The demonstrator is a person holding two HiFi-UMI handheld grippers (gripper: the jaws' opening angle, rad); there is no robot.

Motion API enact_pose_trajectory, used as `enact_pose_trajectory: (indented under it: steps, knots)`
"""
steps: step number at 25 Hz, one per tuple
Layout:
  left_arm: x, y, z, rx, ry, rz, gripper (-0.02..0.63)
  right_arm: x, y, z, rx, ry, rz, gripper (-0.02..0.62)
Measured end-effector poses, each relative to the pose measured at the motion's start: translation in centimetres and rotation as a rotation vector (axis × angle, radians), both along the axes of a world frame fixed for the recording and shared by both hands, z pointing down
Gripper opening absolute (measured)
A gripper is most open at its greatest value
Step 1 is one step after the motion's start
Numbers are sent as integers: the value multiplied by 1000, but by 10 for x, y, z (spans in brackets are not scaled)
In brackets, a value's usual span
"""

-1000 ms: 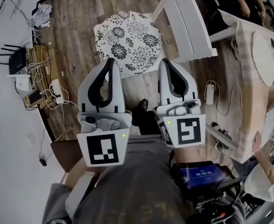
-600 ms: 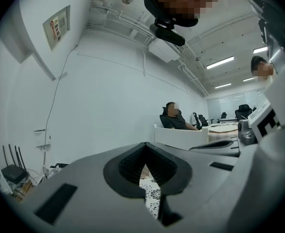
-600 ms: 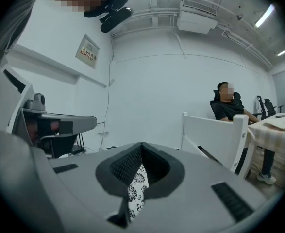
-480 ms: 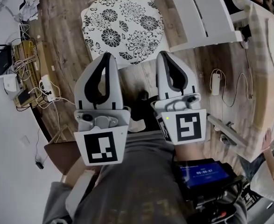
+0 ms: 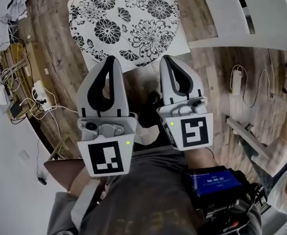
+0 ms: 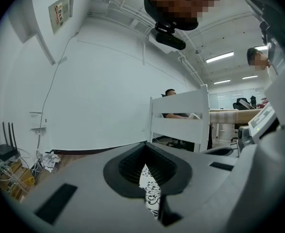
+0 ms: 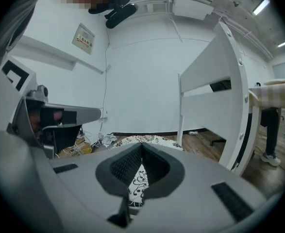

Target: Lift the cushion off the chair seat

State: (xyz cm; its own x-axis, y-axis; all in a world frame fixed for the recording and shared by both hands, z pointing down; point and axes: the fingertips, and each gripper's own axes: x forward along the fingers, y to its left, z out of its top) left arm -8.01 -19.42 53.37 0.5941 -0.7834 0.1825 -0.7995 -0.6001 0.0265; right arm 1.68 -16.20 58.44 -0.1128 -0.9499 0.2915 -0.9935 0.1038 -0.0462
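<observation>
The cushion (image 5: pixel 126 23) is white with black flowers and lies flat on the seat of a white chair, whose slatted back (image 5: pixel 241 13) stands to its right. My left gripper (image 5: pixel 110 60) and right gripper (image 5: pixel 165 58) sit side by side, both shut and empty. Their tips reach just over the cushion's near edge, and I cannot tell whether they touch it. In the left gripper view the cushion (image 6: pixel 149 188) shows through the slit below the closed jaws, with the chair back (image 6: pixel 178 113) beyond. The right gripper view shows the cushion (image 7: pixel 154 140) just past the jaw tips and the chair back (image 7: pixel 215 96) to the right.
A cardboard box with tangled cables and power strips (image 5: pixel 16 77) lies by the wall on the left. A charger with its cord (image 5: pixel 236 80) lies on the wooden floor at right, near a table leg (image 5: pixel 246 133). My shoe (image 5: pixel 153 99) shows between the grippers.
Both grippers have sunk toward the chair. The cushion now looks larger and sits right at their tips. The jaws have stayed shut.
</observation>
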Motion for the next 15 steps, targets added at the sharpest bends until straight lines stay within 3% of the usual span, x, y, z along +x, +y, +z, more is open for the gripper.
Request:
enact_pose_trajectory:
  steps: [9,15]
  knots:
    - [-8,-20,49,10,-23,-18,6,-14,-27,93,-64,1,-41,8]
    - [-14,-12,76,-41,-39,-9,6,-27,-32,149,-183,53,-53,8]
